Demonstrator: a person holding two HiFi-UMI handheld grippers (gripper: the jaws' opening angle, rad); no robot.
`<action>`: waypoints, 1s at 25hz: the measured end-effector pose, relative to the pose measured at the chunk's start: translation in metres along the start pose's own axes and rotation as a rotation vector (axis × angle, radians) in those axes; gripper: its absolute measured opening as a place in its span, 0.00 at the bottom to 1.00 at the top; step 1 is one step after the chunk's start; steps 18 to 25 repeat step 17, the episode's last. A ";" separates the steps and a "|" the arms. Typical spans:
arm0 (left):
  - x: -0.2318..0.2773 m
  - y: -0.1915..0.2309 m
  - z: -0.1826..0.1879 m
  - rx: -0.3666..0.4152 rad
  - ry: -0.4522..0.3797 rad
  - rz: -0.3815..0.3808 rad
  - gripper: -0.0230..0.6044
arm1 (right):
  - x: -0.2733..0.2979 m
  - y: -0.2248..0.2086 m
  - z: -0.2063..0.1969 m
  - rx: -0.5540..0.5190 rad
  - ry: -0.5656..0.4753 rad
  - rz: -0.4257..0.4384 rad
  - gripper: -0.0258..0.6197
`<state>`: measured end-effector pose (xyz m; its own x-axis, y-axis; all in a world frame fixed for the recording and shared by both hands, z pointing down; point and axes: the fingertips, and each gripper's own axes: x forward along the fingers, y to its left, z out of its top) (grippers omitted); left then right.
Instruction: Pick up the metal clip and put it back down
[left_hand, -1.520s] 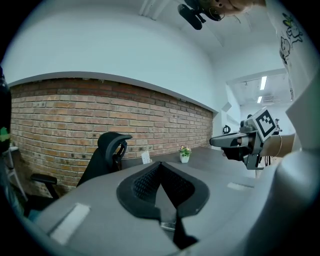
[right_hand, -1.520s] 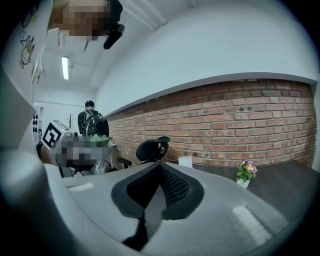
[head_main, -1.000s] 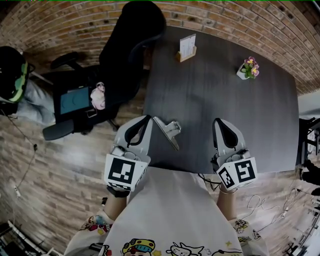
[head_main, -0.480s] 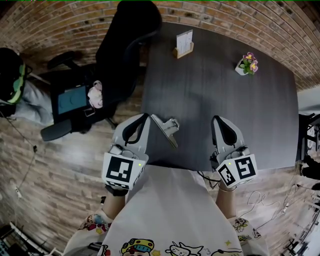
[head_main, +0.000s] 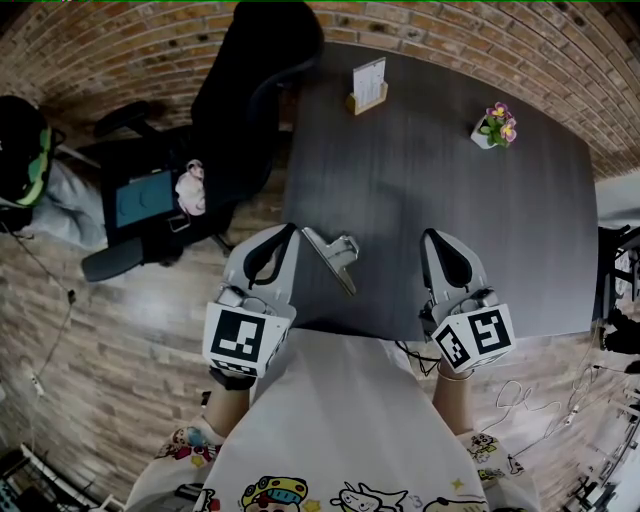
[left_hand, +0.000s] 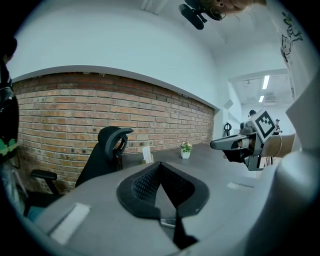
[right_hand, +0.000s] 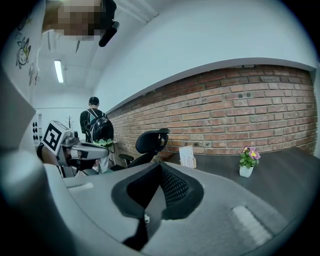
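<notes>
Nothing has moved: the clip (head_main: 335, 256) lies untouched on the tabletop (head_main: 450, 190), left gripper (head_main: 289, 232) and right gripper (head_main: 431, 237) idle with fingers together, so pickup seemingly hasn't begun.

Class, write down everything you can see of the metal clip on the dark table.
The metal clip is silvery and shiny: a long flat strip with a folded handle part toward its far end. It lies slanted near the front edge of the table, close beside the shut left tongs, and nothing is holding it.

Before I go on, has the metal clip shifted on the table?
No. The clip keeps its spot beside the table's left edge; only the view shifted.
</notes>
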<state>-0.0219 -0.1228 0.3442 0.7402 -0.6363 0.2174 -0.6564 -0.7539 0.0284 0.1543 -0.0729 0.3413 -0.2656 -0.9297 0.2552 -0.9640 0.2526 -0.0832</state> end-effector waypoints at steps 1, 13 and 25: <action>0.000 0.001 -0.002 -0.001 0.006 0.004 0.03 | 0.000 0.000 0.000 0.000 0.000 0.000 0.04; -0.003 -0.001 0.004 0.014 0.000 0.022 0.03 | -0.002 0.000 -0.002 0.007 -0.006 0.010 0.04; -0.001 -0.007 0.008 0.020 -0.013 0.022 0.03 | -0.003 0.000 -0.001 0.011 -0.016 0.020 0.04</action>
